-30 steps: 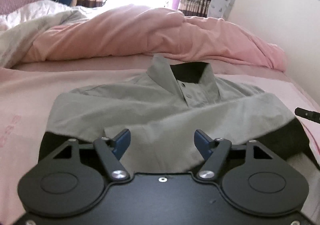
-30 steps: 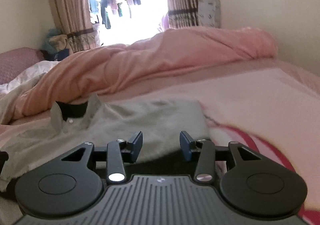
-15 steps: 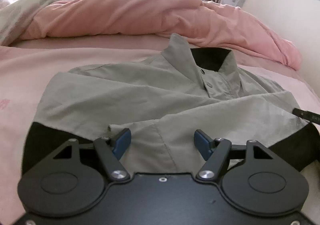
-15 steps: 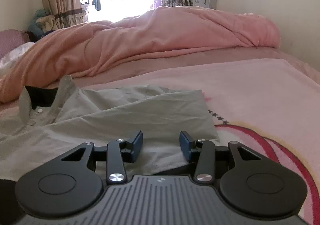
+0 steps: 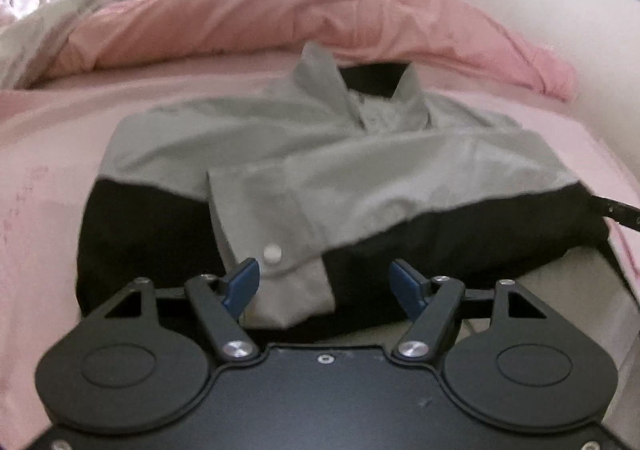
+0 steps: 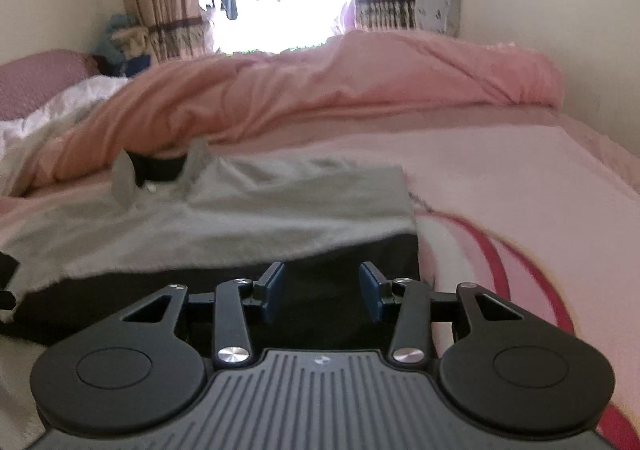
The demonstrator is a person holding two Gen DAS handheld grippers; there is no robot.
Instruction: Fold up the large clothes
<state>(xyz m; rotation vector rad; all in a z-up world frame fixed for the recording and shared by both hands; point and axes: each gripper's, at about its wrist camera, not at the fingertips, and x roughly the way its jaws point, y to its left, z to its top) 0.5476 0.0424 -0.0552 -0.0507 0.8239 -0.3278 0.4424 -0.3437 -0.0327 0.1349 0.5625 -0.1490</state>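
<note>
A grey collared shirt point(image 5: 320, 154) with a black lower part lies flat on the pink bed, collar point(image 5: 360, 90) away from me. A grey sleeve with a buttoned cuff point(image 5: 280, 262) is folded across its front. My left gripper point(image 5: 324, 284) is open and empty, just above the cuff and the black hem. The shirt also shows in the right wrist view point(image 6: 240, 218). My right gripper point(image 6: 322, 290) is open and empty over the black part near the shirt's right edge. The tip of the right gripper point(image 5: 616, 210) shows at the left view's right edge.
A bunched pink duvet point(image 6: 340, 82) lies across the bed behind the shirt. A white quilt point(image 5: 60, 18) is at the far left. A wall point(image 6: 560, 10) runs along the right side of the bed. A pink sheet point(image 6: 520, 190) with a red pattern spreads to the right.
Both grippers have pulled back toward the shirt's near hem, so more of the black lower part and the cuff show. Both stayed open.
</note>
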